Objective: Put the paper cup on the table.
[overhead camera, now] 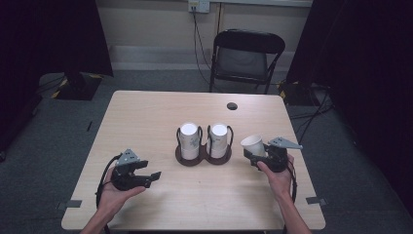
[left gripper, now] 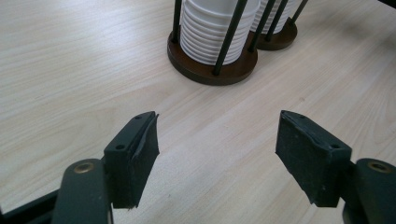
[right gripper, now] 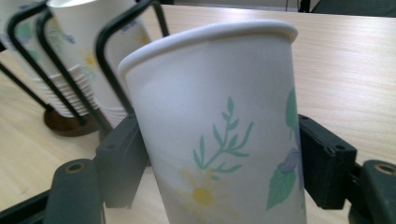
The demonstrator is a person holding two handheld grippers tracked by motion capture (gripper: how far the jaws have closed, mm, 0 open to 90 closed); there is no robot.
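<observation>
Paper cup [right gripper: 219, 140], white with a printed flower sprig, sits between the jaws of the right gripper [overhead camera: 256, 155], held above the wooden table [overhead camera: 146, 122] just right of the two-post cup holder [overhead camera: 203, 157]. Its long axis tilts, mouth up and leaning toward the holder's stacks of cups [overhead camera: 190, 139]. The pads press on its sides. The left gripper [overhead camera: 151, 176] rests near the table's front left with jaws wide and nothing between them, aimed at the holder but farther from the cup.
</observation>
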